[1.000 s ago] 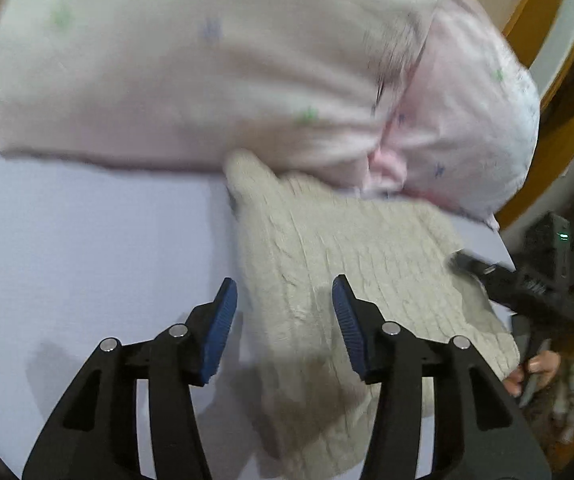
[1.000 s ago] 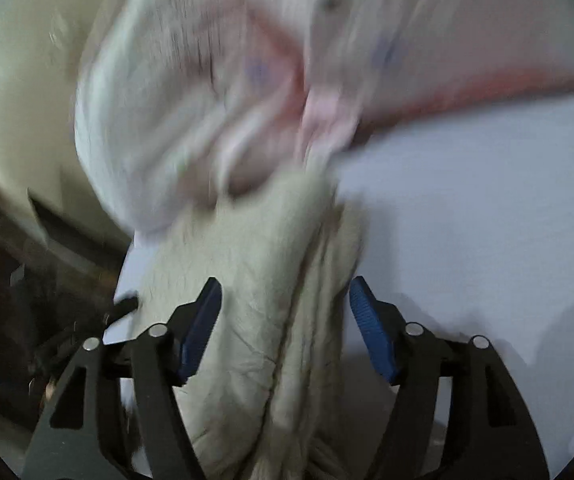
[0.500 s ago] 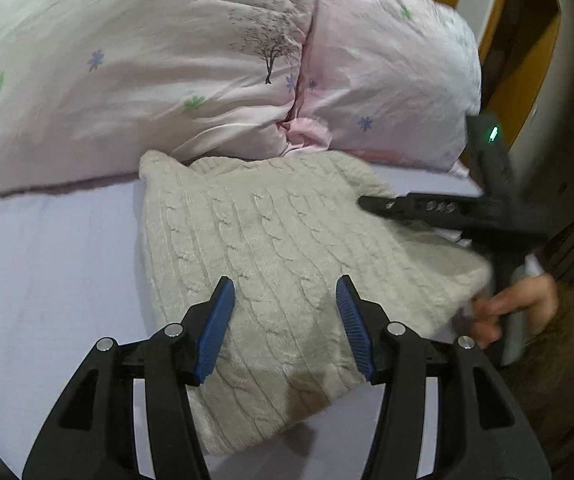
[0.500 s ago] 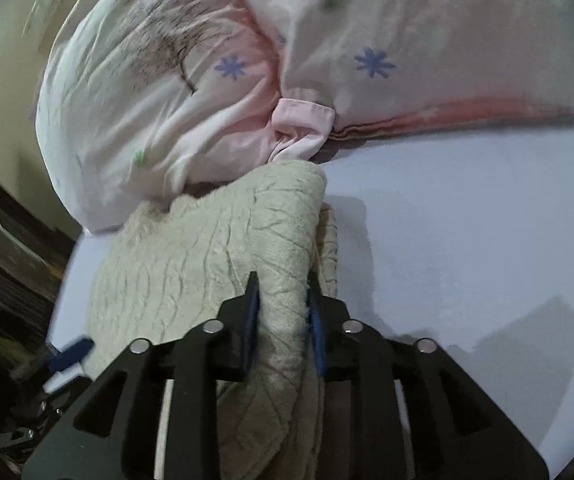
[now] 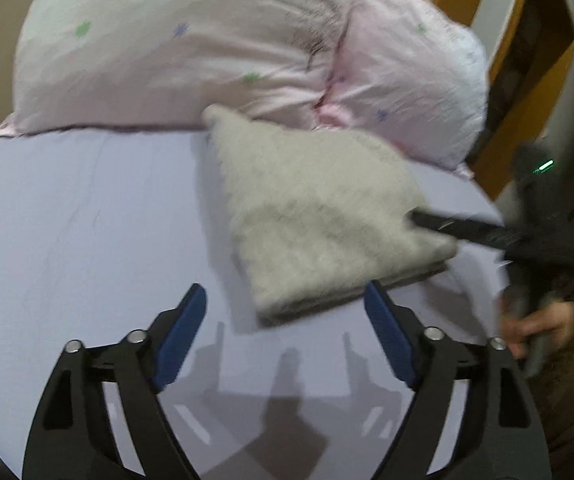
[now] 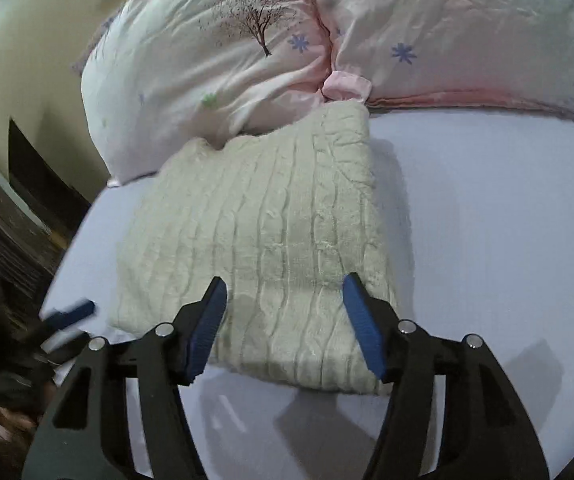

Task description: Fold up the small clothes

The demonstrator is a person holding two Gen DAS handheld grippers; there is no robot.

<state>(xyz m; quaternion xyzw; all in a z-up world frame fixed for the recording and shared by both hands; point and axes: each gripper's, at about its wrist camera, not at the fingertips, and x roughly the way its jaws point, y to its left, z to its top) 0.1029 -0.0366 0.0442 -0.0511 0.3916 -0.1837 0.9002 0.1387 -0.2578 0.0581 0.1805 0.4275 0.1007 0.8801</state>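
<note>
A cream cable-knit sweater [image 6: 271, 240] lies folded into a flat rectangle on the lilac bed sheet [image 6: 487, 240], its far edge against the pillows. My right gripper [image 6: 285, 320] is open, its blue pads over the sweater's near edge and holding nothing. In the left wrist view the sweater [image 5: 319, 216] is blurred; my left gripper [image 5: 287, 332] is open and empty just short of its near corner. The right gripper's black body [image 5: 487, 234] reaches the sweater's right edge there.
Two pink floral pillows [image 6: 267, 52] [image 5: 191, 48] lie across the head of the bed behind the sweater. A wooden bed frame [image 5: 527, 92] and the bed's edge are at the right in the left wrist view. Bare sheet [image 5: 67, 220] extends to the sweater's left.
My right gripper has let go of the sweater's folded edge and opened; the sweater now lies flat. My left gripper has opened wider and drawn back off the sweater.
</note>
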